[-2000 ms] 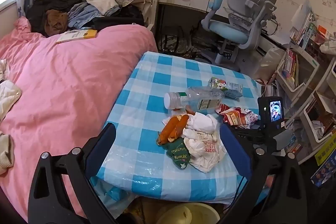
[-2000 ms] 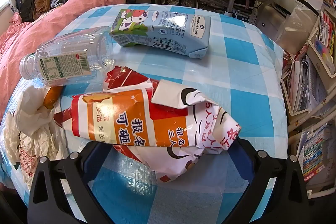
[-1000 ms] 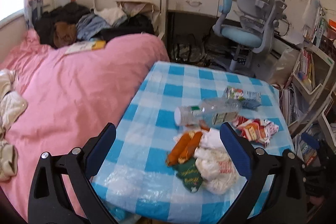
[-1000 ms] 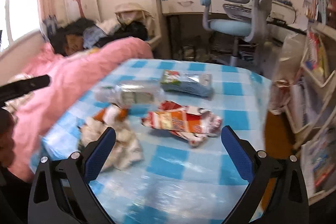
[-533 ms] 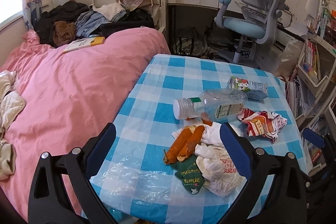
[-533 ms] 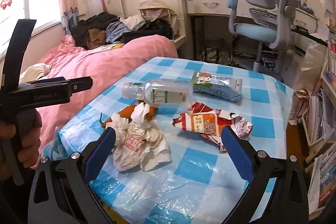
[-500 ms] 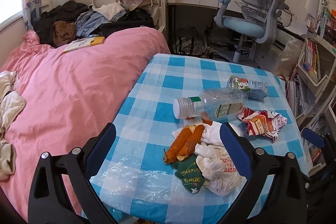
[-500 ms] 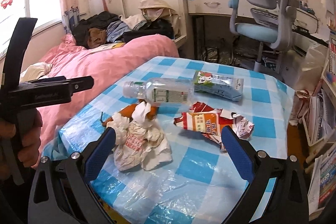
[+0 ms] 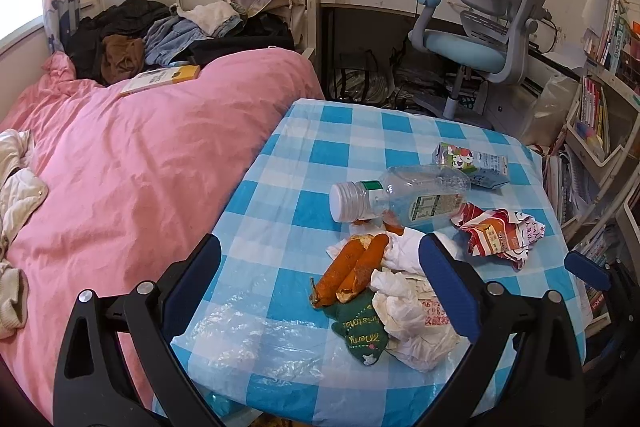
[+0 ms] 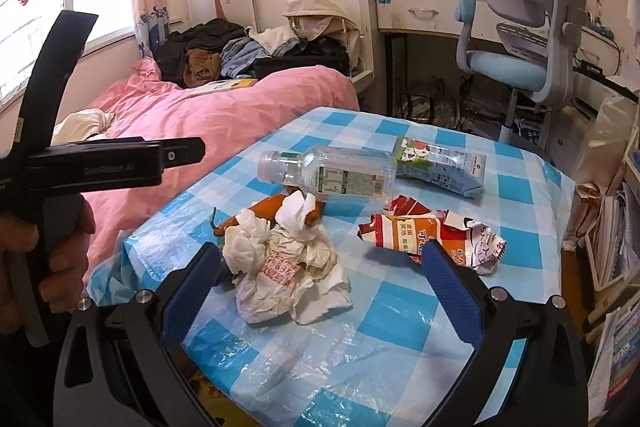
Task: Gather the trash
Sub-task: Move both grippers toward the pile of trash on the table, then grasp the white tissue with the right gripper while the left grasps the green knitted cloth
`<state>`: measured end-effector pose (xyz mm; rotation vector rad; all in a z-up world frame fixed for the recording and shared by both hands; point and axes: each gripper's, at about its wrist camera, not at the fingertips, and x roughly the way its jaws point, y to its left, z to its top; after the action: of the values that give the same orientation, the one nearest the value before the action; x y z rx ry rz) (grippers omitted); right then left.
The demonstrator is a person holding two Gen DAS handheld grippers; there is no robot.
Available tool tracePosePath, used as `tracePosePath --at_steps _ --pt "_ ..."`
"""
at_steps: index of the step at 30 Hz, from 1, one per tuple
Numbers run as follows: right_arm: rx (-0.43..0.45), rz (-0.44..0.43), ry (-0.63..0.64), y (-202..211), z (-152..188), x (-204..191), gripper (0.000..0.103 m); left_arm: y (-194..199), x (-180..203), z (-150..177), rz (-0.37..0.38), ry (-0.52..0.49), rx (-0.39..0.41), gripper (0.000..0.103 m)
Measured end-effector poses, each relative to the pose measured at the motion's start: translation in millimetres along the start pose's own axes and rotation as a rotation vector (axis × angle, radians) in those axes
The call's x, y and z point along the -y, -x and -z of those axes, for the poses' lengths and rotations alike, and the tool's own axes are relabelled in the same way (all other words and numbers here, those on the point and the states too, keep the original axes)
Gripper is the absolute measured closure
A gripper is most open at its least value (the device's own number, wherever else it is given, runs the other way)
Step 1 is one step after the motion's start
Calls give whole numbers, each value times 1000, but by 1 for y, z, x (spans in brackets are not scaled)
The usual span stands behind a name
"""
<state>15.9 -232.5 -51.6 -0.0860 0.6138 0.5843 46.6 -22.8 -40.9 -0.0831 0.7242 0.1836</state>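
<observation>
Trash lies on a blue-checked table (image 9: pixel 352 139) (image 10: pixel 532 195): a clear plastic bottle (image 9: pixel 404 197) (image 10: pixel 328 175), a flattened milk carton (image 9: pixel 472 163) (image 10: pixel 440 167), a crumpled red-orange wrapper (image 9: pixel 500 235) (image 10: pixel 436 239), orange peel (image 9: pixel 352 271) (image 10: pixel 268 207), a green sock-shaped scrap (image 9: pixel 360 327) and crumpled white tissues (image 9: pixel 412 311) (image 10: pixel 288 259). My left gripper (image 9: pixel 320 275) is open and empty above the table's near edge. My right gripper (image 10: pixel 320 275) is open and empty, held back from the tissues. The left gripper's body (image 10: pixel 100 167) shows at the left of the right wrist view.
A pink bed (image 9: pixel 132 155) with piled clothes (image 9: pixel 172 31) adjoins the table's left side. A blue-grey desk chair (image 9: pixel 480 39) and a desk stand behind. Shelves of books (image 9: pixel 596 115) are at the right.
Over two seconds both grippers pulled back and up from the table; the right one drew away from the red-orange wrapper. In the last half second they barely moved.
</observation>
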Motion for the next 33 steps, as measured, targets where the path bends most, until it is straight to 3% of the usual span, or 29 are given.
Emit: tracePosePath --at_steps 18,26,33 --pt "11 -6 16 -2 -1 -7 6 -2 -2 1 -2 22 -17 7" --pt "-1 -28 9 -9 -1 -12 7 -9 -27 -1 -31 128 -53 7" --pt "-50 -70 9 -27 1 -20 7 -16 -38 -1 -58 153 -86 7"
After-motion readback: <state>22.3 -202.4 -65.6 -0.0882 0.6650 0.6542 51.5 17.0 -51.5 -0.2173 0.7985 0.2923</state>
